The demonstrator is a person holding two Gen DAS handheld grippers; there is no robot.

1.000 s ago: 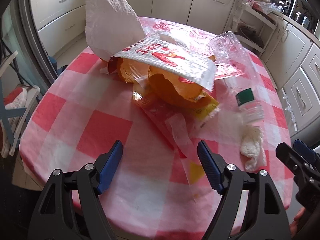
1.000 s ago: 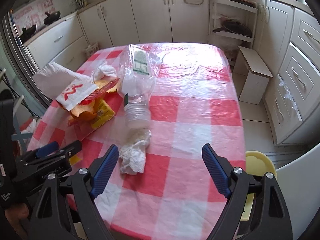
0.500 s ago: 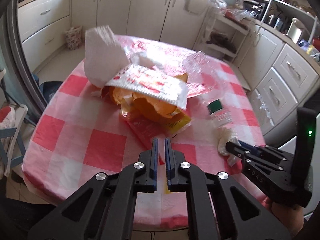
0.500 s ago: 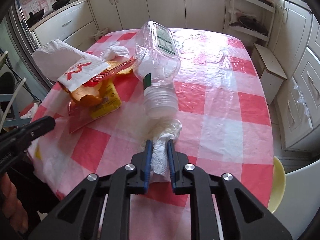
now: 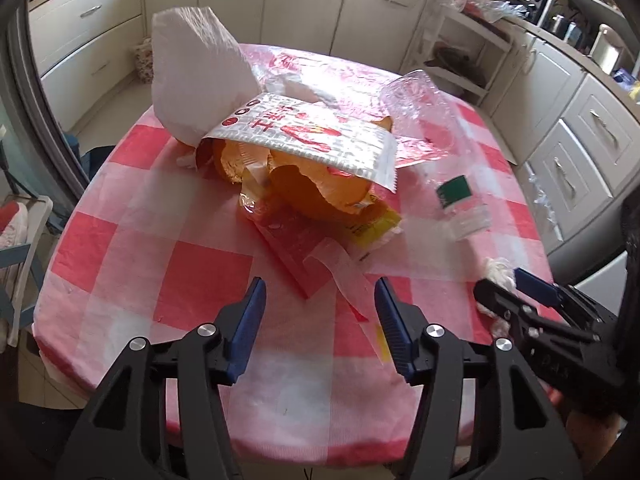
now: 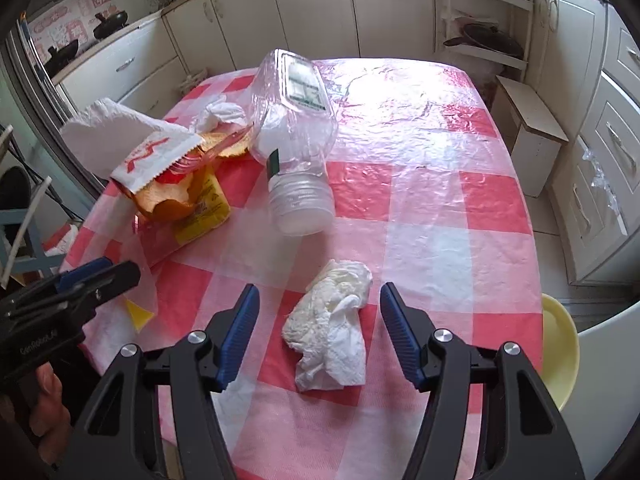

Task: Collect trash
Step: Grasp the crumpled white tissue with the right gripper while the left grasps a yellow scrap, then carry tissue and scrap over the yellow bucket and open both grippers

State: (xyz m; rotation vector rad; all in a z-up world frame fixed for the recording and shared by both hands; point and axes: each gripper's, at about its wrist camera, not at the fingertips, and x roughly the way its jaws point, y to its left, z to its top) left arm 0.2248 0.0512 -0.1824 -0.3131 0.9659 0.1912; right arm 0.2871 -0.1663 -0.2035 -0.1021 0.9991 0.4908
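Left tongs: spread wide, holding nothing; held low over the near edge of the worktop, pointing fwd at the pile of wrappers.
Left tongs, seen from right cam: come in from the left side, a bit of the hand under them, tips near a thin paper strip.
Right tongs: also spread, not gripping; they stand on both sides of the crumpled tissue w/o touching it, as far as I can tell.
Right tongs, seen from left cam: low at the right edge, tips just beside the tissue.
Crumpled tissue: lies on the red-white checked cloth, near edge, between the blue pads.
Plastic bottle: empty, lying on its side, cap end toward the tissue, apart from it.
Wrapper pile: white-red packet on top of orange peel, yellow wrapper under; white bag behind.
Yellow bowl: off the worktop, lower right.
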